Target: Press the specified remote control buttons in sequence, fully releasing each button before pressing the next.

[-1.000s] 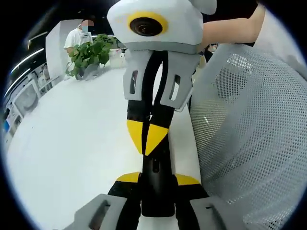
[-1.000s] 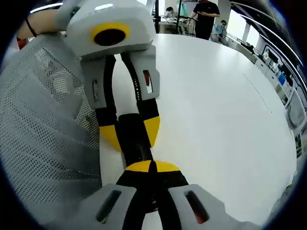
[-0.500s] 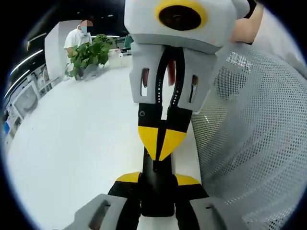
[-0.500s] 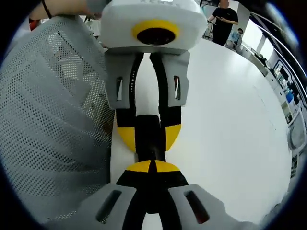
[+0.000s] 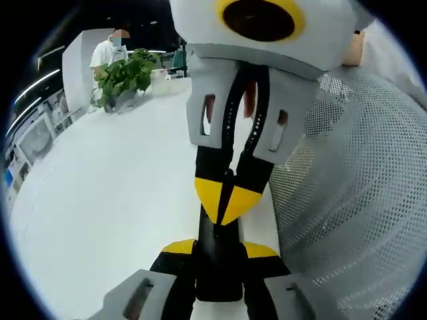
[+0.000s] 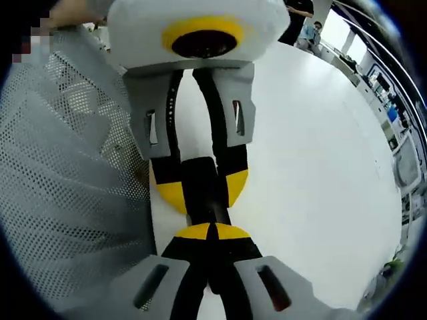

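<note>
The step in hand looked like a button press. The left gripper point(image 5: 219, 250), at the bottom centre of its view, was clamped on the black remote point(image 5: 217, 263), its yellow tips on either side. The right gripper point(image 5: 225, 203) came down from the top of that frame, its fingers pinched together, tips touching the remote's face. In the right gripper view the remote point(image 6: 202, 193) lay at centre over the white table point(image 6: 313, 167). Next, I judged, the tips should lift fully clear before seeking another button.
</note>
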The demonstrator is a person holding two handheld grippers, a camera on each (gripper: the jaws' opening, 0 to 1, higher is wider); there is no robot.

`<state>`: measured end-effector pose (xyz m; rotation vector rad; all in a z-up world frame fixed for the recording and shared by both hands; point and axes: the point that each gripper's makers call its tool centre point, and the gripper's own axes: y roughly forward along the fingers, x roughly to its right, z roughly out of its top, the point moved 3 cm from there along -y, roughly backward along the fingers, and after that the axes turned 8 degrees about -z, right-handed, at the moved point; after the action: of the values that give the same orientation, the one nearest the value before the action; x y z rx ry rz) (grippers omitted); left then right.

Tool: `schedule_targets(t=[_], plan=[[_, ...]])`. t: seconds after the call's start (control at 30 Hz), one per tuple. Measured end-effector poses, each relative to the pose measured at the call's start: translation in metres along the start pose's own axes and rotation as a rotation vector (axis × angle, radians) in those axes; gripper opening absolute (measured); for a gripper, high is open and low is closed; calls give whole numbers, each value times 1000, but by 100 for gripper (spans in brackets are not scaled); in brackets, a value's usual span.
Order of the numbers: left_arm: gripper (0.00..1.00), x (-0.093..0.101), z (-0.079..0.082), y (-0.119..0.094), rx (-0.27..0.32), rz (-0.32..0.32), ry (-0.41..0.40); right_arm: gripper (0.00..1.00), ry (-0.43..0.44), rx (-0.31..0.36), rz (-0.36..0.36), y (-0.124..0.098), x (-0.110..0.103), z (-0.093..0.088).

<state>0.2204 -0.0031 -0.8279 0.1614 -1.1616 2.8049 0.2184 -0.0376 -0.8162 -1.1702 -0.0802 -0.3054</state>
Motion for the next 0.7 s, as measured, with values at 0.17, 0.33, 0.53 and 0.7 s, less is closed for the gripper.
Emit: schedule_targets(t=[0.17,0.33,0.53,0.7], plan=[[26,0,-1,0,-5,-5,27,0,-18,6,-7,0,0,-1],[26,0,0,0,7,-5,17,0,16,40,3,-1,3,-2],[26,-1,-1,-1,24,-4,7,0,34,72,10,-1,3,-3],[26,-1,0,-1,21,-4,8,0,21,75,8,-1,3,-2]])
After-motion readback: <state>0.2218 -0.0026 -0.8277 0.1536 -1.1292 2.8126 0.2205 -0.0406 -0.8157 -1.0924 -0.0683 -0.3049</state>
